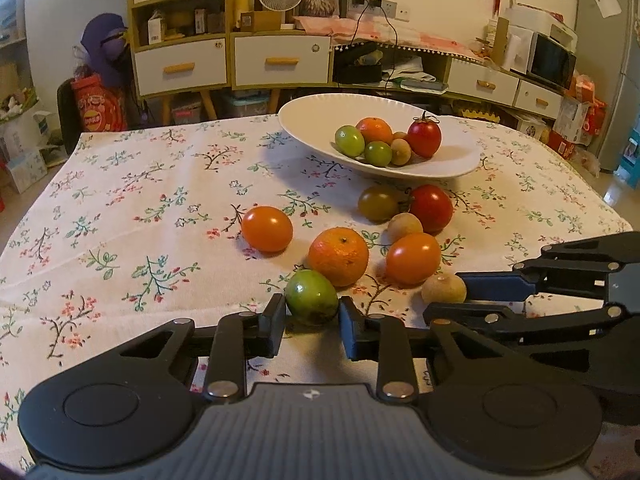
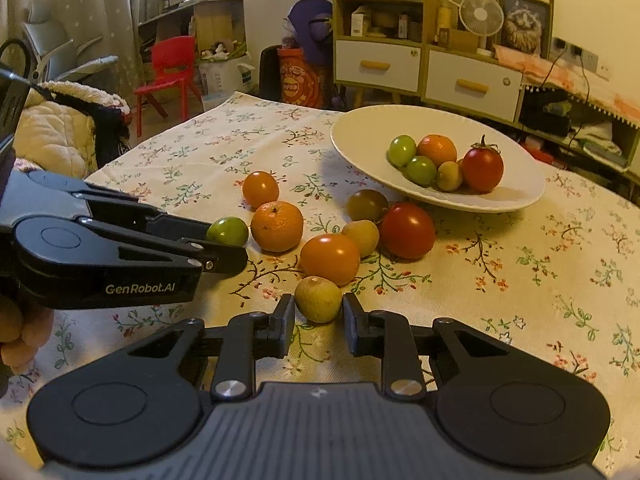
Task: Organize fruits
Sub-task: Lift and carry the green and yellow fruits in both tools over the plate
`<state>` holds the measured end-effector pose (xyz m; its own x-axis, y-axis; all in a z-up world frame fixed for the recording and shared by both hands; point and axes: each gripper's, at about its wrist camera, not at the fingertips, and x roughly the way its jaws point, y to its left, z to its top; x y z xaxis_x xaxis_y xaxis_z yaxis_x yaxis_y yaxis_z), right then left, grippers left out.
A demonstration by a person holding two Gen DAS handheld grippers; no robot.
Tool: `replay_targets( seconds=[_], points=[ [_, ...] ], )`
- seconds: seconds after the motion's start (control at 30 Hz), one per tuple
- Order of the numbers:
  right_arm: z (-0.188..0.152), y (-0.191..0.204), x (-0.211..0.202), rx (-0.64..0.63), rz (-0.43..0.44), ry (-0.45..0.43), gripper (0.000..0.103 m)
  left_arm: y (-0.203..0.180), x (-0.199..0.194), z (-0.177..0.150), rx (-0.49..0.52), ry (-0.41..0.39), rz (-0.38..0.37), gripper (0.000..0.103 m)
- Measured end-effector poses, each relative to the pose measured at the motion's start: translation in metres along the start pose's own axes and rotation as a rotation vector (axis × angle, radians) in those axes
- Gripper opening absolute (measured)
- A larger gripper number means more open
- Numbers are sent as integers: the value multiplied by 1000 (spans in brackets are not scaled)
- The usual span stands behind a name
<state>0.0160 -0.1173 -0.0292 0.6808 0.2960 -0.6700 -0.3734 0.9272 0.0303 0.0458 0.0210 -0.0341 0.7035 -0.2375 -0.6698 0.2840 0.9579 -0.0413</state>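
My left gripper point(image 1: 312, 312) is shut on a green fruit point(image 1: 312, 297) that rests on the tablecloth; it also shows in the right wrist view point(image 2: 227, 231). My right gripper point(image 2: 319, 307) is shut on a small tan fruit point(image 2: 318, 298), which also shows in the left wrist view point(image 1: 444, 289). Between them lie a mandarin point(image 1: 338, 256), two orange tomatoes point(image 1: 267, 228) point(image 1: 413, 258), a red tomato point(image 1: 431, 207), a dark olive tomato point(image 1: 378, 202) and another tan fruit point(image 1: 405, 226). The white bowl point(image 1: 304, 120) behind holds several fruits.
The floral tablecloth point(image 1: 140, 208) covers the table. Drawers and shelves point(image 1: 180, 66) stand behind the table's far edge. A red chair point(image 2: 170, 68) and a padded seat point(image 2: 52, 132) are off to the left.
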Motion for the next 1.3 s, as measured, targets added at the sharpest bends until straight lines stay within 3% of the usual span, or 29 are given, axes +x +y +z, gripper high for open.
replay_targets(
  seconds=[0.7,1.3],
  points=[
    [15,-16,-23,110,42,18,23,-9,-26,19,-76,-1,-95,25],
    [39,-61,-37,211,-36,-76,23,-50,-23,51,-56,-70,-182,25]
  ],
)
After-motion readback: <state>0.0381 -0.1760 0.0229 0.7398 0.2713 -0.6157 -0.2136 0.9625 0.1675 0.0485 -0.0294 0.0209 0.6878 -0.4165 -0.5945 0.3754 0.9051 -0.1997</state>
